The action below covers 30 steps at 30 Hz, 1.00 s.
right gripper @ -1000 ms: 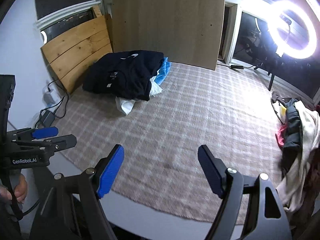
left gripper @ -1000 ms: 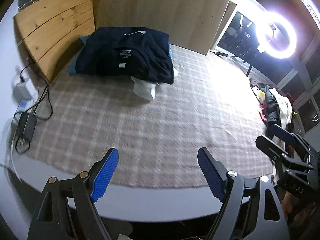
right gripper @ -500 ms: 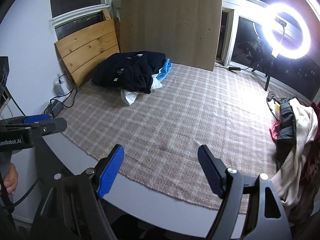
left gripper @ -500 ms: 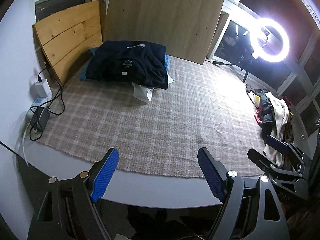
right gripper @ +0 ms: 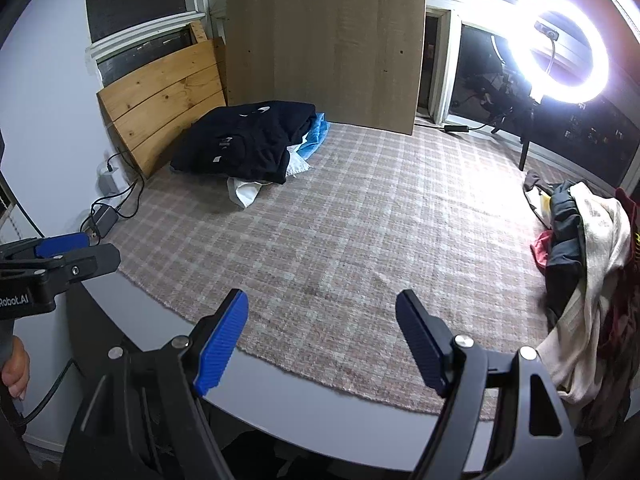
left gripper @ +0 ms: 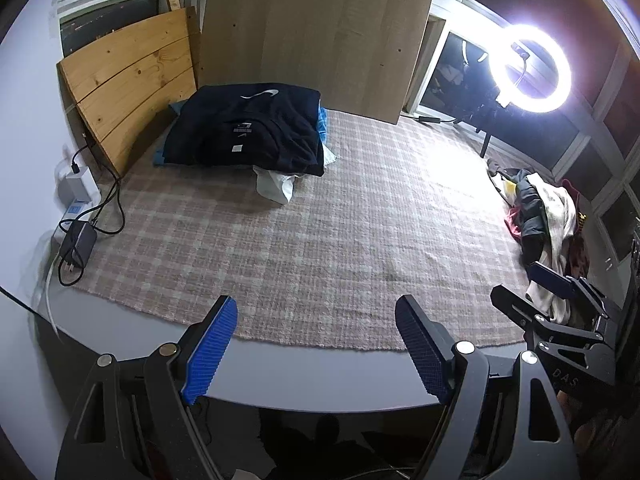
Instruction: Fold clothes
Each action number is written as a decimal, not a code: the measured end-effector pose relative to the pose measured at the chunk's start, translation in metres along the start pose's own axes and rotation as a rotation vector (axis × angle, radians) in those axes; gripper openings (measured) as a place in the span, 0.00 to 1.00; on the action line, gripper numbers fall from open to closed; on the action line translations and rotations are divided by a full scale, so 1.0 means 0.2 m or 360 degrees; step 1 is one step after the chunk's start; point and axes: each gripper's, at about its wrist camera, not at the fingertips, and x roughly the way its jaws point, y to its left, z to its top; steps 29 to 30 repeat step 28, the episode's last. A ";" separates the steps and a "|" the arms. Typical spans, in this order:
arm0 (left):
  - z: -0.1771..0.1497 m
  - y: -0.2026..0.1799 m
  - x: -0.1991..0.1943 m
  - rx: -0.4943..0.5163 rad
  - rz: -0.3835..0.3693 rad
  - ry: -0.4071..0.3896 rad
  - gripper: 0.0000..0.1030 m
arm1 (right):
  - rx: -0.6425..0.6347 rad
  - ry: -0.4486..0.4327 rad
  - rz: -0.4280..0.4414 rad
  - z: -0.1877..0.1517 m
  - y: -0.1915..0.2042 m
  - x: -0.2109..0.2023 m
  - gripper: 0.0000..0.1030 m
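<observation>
A stack of folded clothes with a dark navy top (left gripper: pixel 248 128) (right gripper: pixel 244 140) uppermost lies at the far left of the checked rug (left gripper: pixel 320 232) (right gripper: pixel 340 232); white and blue garments peek out beneath it. A heap of unfolded clothes (left gripper: pixel 544 216) (right gripper: pixel 588 248) sits at the rug's right edge. My left gripper (left gripper: pixel 316 344) hangs open over the rug's near edge, nothing between its blue pads. My right gripper (right gripper: pixel 322 340) is open and empty too, close to the unfolded heap on its right. Each gripper shows at the side of the other's view.
Wooden boards (left gripper: pixel 132 80) and a large panel (left gripper: pixel 316 32) lean against the far wall. A ring light (left gripper: pixel 530 68) (right gripper: pixel 560 48) glares at the right. A power strip and cables (left gripper: pixel 80 220) lie left of the rug. A hand (right gripper: pixel 14 364) holds the left gripper's handle.
Both grippers have pulled back from the rug, so more of it and the floor edge shows. Their jaws have stayed open and empty.
</observation>
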 end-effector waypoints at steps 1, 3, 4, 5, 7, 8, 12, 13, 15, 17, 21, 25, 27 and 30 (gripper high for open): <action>0.00 0.00 0.00 -0.0003 -0.0002 0.0000 0.78 | -0.0003 0.0002 0.0002 0.00 0.00 0.00 0.73; 0.00 0.00 0.00 -0.0017 -0.0010 0.0001 0.78 | -0.0012 0.0006 0.0003 0.00 0.00 0.00 0.73; 0.00 0.00 0.00 -0.0024 -0.0013 0.0001 0.78 | -0.0018 0.0007 0.0003 0.00 0.00 0.00 0.73; 0.00 0.00 0.00 -0.0031 -0.0016 0.0002 0.78 | -0.0024 0.0008 0.0002 0.00 0.01 0.01 0.73; 0.00 0.00 0.00 -0.0037 -0.0015 0.0006 0.78 | -0.0036 0.0011 0.0002 0.00 0.01 0.01 0.73; 0.00 0.00 0.00 -0.0039 -0.0013 0.0006 0.78 | -0.0039 0.0013 0.0003 0.00 0.01 0.01 0.73; -0.01 -0.01 -0.01 -0.0039 -0.0020 -0.0022 0.78 | -0.0046 0.0017 0.0006 0.00 0.01 0.02 0.73; -0.01 -0.02 -0.02 -0.0031 -0.0023 -0.0035 0.78 | -0.0047 0.0015 0.0005 0.01 0.01 0.02 0.73; 0.00 -0.03 -0.03 -0.0021 -0.0014 -0.0048 0.78 | -0.0049 0.0014 0.0005 0.01 0.00 0.02 0.73; 0.00 -0.03 -0.03 -0.0020 -0.0007 -0.0048 0.78 | -0.0047 0.0018 0.0004 0.01 0.00 0.03 0.73; 0.02 -0.03 -0.02 -0.0056 0.0004 -0.0043 0.78 | -0.0050 0.0027 0.0001 0.01 -0.01 0.04 0.73; 0.02 -0.03 -0.02 -0.0068 0.0007 -0.0069 0.78 | -0.0055 0.0028 -0.0003 0.01 -0.02 0.04 0.73; 0.03 -0.03 -0.03 -0.0048 0.0010 -0.0094 0.78 | -0.0056 0.0033 -0.0001 0.01 -0.03 0.05 0.73; 0.03 -0.04 -0.03 -0.0042 0.0010 -0.0094 0.78 | -0.0056 0.0036 0.0001 0.01 -0.03 0.05 0.73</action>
